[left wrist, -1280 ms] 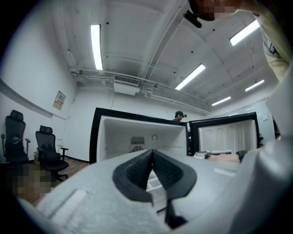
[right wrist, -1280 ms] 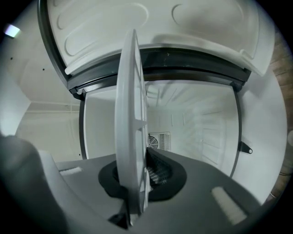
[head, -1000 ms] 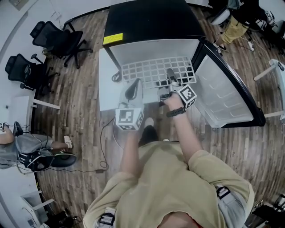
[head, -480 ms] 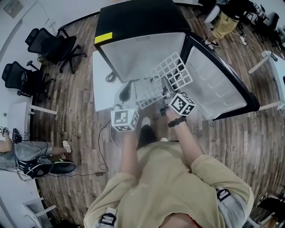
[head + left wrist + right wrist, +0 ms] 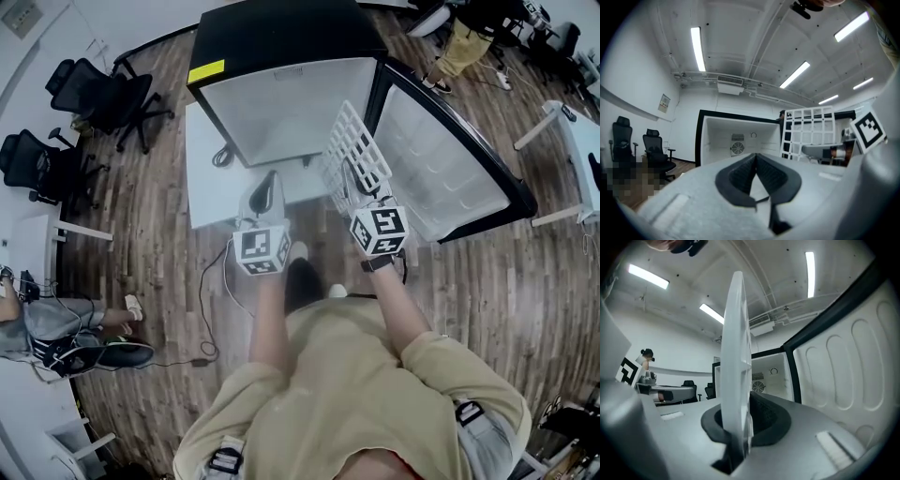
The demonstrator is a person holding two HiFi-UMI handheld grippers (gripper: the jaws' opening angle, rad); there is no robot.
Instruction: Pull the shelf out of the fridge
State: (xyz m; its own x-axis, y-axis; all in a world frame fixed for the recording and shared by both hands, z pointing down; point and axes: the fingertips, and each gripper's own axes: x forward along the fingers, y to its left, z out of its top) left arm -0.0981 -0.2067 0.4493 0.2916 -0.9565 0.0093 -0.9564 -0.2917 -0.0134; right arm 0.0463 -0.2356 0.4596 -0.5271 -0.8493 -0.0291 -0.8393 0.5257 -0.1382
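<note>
The white wire shelf (image 5: 351, 150) is out of the black fridge (image 5: 281, 42) and stands on edge in front of its open white cabinet (image 5: 291, 108). My right gripper (image 5: 357, 180) is shut on the shelf's near edge. In the right gripper view the shelf (image 5: 736, 348) runs edge-on up from between the pads (image 5: 761, 416). My left gripper (image 5: 267, 183) hangs to the shelf's left, apart from it. It is shut with nothing between its pads (image 5: 776, 176). From the left gripper view the shelf's grid (image 5: 808, 131) shows at the right of the cabinet (image 5: 736, 138).
The fridge door (image 5: 450, 155) stands open to the right, its moulded inner liner (image 5: 848, 366) close beside the shelf. A white board (image 5: 211, 173) lies on the wood floor left of the fridge. Black office chairs (image 5: 98, 89) stand at the far left, and a cable (image 5: 211, 281) trails on the floor.
The shelf has come out of the fridge and rolled from flat to standing on edge, carried back and up by my right gripper. My left gripper has drawn back slightly and sits clear of the shelf.
</note>
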